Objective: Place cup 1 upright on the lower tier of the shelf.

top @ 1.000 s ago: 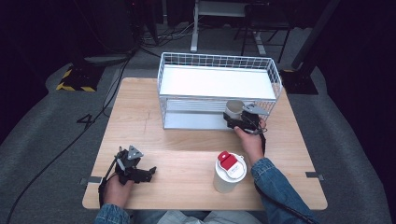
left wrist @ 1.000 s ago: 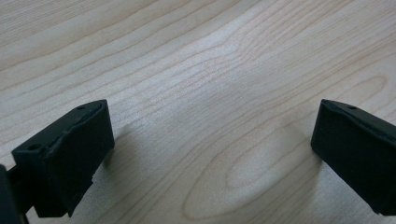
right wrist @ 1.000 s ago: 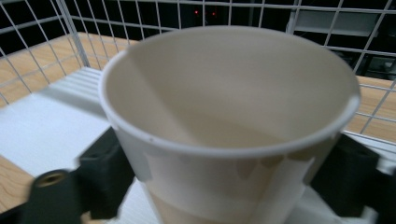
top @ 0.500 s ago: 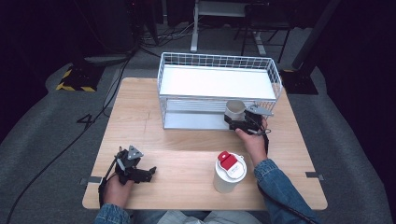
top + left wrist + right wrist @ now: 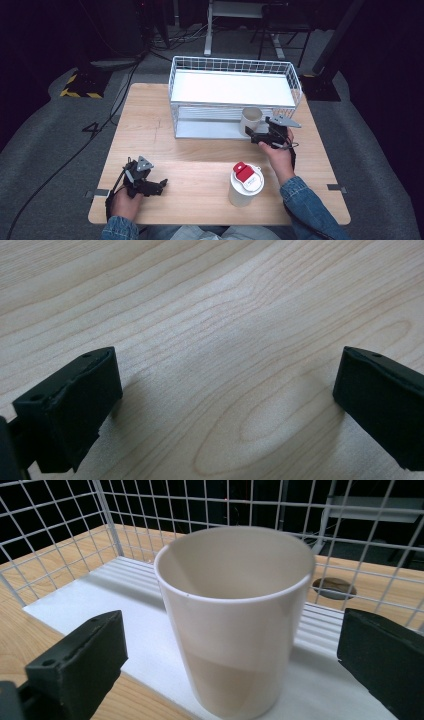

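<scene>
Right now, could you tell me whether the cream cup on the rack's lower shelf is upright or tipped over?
Upright: the cream cup stands on its base on the rack's lower shelf, its open mouth up, between the open jaws of the right gripper.

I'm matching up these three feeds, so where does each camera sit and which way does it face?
High view: above the person's side, facing forward and down on the table; both forearms and hands show.
Left gripper view: on the left claw, facing down at bare wood; its open jaws show.
Right gripper view: on the right claw, facing the cup on the wire rack; open jaws flank it.
Shared: high and right gripper views both show cup and rack.
</scene>
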Tool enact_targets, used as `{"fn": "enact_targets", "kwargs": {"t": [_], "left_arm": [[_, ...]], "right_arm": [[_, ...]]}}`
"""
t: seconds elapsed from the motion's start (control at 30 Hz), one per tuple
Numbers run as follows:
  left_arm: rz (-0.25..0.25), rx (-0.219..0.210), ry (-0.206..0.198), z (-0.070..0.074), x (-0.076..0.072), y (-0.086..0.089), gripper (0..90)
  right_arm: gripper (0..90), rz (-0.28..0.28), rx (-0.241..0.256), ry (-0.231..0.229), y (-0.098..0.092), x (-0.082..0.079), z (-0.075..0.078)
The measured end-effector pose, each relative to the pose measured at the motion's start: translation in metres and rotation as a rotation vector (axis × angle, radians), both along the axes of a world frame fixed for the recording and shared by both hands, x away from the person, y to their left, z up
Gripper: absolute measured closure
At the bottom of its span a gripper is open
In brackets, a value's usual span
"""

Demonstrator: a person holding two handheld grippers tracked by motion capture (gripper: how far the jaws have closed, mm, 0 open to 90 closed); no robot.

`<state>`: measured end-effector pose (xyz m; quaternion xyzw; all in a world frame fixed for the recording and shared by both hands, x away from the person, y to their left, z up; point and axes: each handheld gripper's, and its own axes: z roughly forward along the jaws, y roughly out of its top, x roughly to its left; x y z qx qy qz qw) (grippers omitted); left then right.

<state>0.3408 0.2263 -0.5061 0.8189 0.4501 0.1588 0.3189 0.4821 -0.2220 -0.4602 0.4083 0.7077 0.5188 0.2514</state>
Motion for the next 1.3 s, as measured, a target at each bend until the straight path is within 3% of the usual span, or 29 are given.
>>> {"fn": "enact_targets", "kwargs": {"t": [0.27, 0.57, 0.9, 1.3], "left_arm": [[0.004, 0.000, 0.004, 0.000, -0.001, 0.000, 0.0], [0.002, 0.002, 0.000, 0.000, 0.000, 0.001, 0.0], [0.012, -0.005, -0.001, 0.000, 0.001, 0.000, 0.0], [0.015, -0.005, 0.003, 0.000, 0.002, 0.000, 0.0]], "right_arm": [[0.1, 0.019, -0.017, -0.014, -0.013, -0.016, 0.009], [1.9, 0.034, -0.025, 0.000, -0.033, -0.040, 0.022], [3.9, 0.125, -0.062, 0.032, -0.050, -0.067, 0.034], [5.1, 0.202, -0.092, 0.008, -0.063, -0.101, 0.049]]}}
